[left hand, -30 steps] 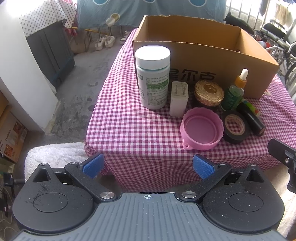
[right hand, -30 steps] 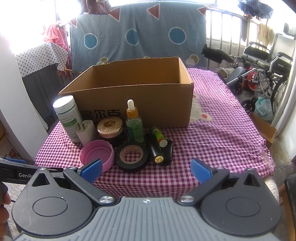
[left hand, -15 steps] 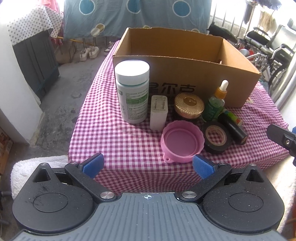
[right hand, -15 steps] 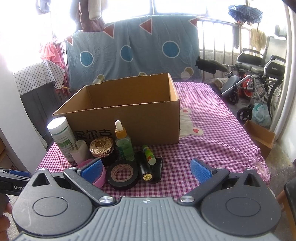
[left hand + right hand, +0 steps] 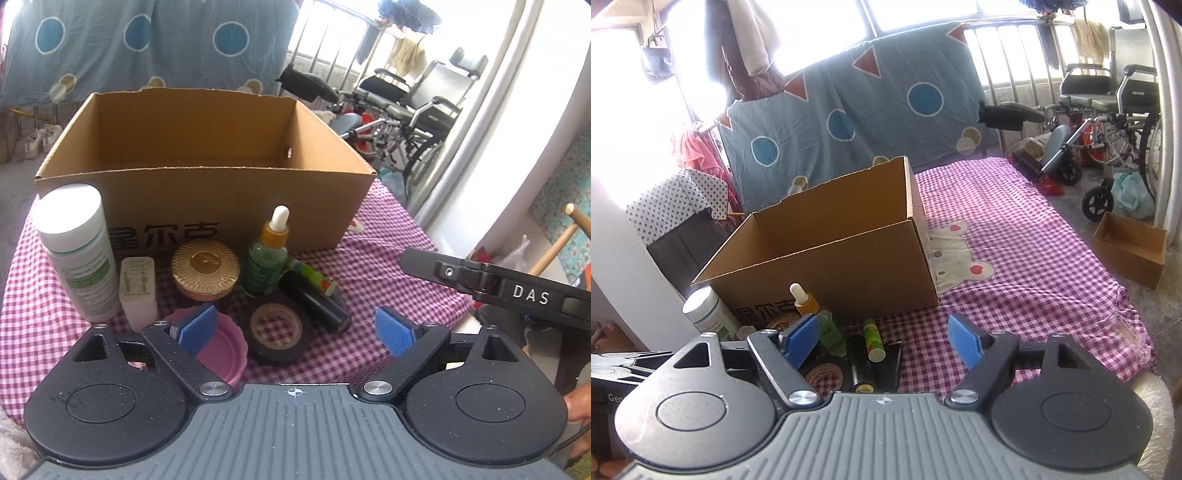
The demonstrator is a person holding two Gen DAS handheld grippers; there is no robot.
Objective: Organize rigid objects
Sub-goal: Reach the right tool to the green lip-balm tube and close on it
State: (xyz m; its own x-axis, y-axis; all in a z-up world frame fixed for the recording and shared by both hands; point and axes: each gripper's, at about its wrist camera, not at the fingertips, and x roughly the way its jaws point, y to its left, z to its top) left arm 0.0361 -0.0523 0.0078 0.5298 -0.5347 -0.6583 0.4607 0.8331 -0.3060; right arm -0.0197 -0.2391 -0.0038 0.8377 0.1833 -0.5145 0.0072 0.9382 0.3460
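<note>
Left gripper (image 5: 293, 328), blue pads, was closing on nothing, low over the near row. Right gripper (image 5: 882, 341) likewise closing, empty. Black roll of tape (image 5: 277, 334), pink plastic lid (image 5: 221, 349) and black tube (image 5: 317, 302) lay nearest; white pill bottle (image 5: 79, 251) stood far left. Open brown cardboard box (image 5: 207, 199) sat just behind, its near wall barring a straight push.
</note>
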